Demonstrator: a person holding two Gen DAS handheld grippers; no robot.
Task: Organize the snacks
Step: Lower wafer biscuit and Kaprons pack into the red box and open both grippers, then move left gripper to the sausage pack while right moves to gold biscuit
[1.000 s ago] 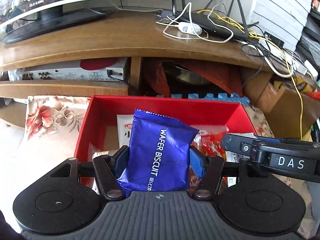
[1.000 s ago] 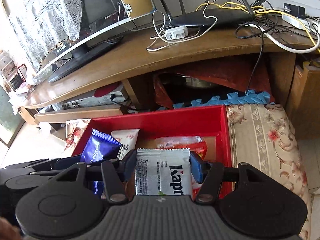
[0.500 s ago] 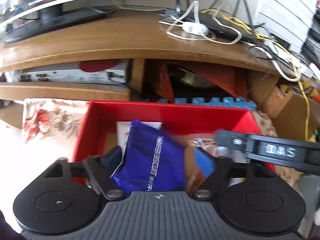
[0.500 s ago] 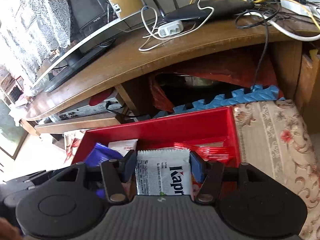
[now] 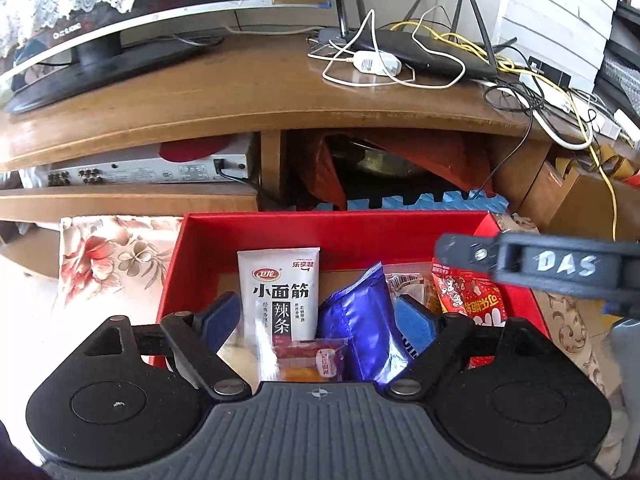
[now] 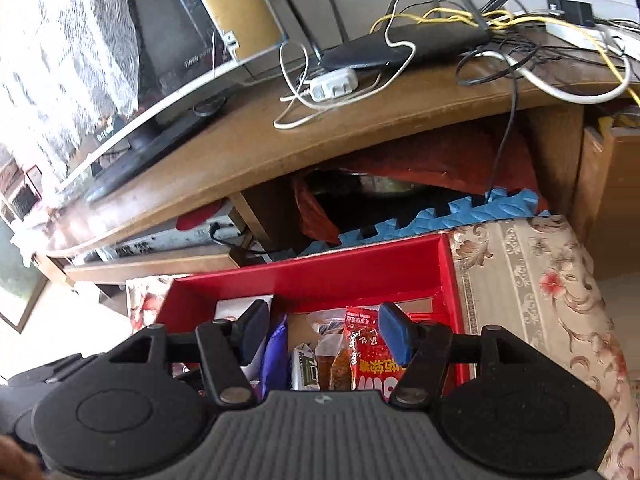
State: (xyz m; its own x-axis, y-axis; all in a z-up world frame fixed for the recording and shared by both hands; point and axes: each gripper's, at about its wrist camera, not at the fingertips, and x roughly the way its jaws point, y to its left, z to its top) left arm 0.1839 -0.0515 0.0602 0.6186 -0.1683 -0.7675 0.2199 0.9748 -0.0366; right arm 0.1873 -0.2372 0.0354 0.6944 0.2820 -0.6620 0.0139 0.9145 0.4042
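Both grippers are held open and empty over a red box (image 5: 332, 236) at lower centre, where a blue wafer packet (image 5: 360, 320) and white snack pouch (image 5: 280, 292) are seen.

We look down close from both wrist cameras toward 12 o'clock; both views share the red box (image 5: 332, 232) (image 6: 320, 280) and wooden counter (image 5: 240, 100) (image 6: 260, 148).

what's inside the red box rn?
In the red box: a white spicy-strip packet, a blue wafer packet, a red snack bag and a small clear-wrapped snack. The grippers and packets cover most of the floor.
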